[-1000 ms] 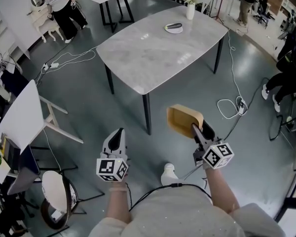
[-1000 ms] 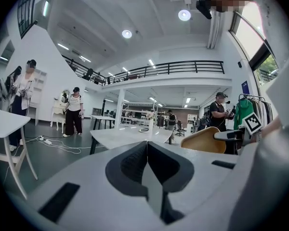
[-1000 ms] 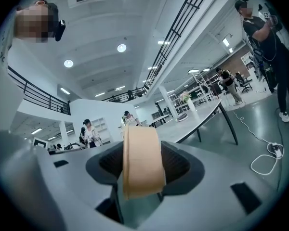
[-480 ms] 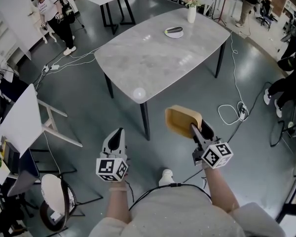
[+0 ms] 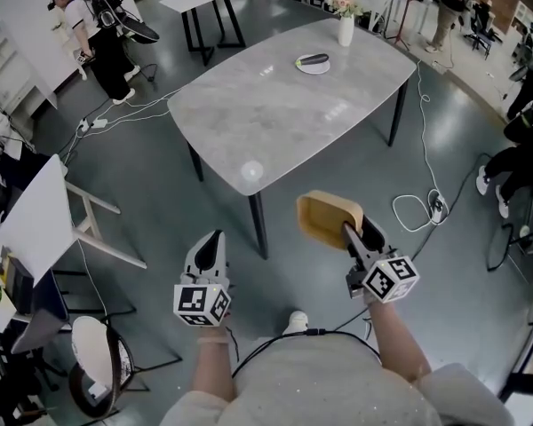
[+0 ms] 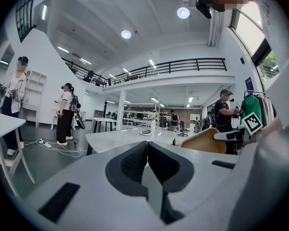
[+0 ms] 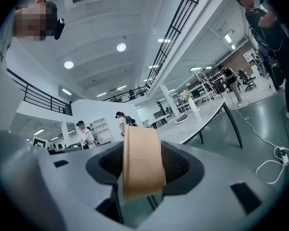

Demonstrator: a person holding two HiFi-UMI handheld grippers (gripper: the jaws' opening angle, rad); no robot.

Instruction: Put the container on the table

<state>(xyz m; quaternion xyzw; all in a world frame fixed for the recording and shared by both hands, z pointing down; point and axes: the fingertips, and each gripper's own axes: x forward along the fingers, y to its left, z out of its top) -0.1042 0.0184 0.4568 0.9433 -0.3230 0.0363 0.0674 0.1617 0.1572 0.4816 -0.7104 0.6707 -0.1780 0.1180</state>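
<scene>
Carried in mid-air in the right gripper (image 5: pixel 355 234): tan container (image 5: pixel 330 216), short of the table (image 5: pixel 275 105).

Pinched by its rim between the right fingers, body sticking out ahead of the tips, over grey floor just off the table's near corner. Spread fairly wide, both pads pressing the rim. On the left gripper (image 5: pixel 211 243), fingers closed tip to tip, holding nothing, aimed at the table. From the head view alone: container's open hollow and its place off the table. From the right gripper view alone: rim as an upright tan band filling the gap between the pads. From the left gripper view: container's rounded side at far right.
</scene>
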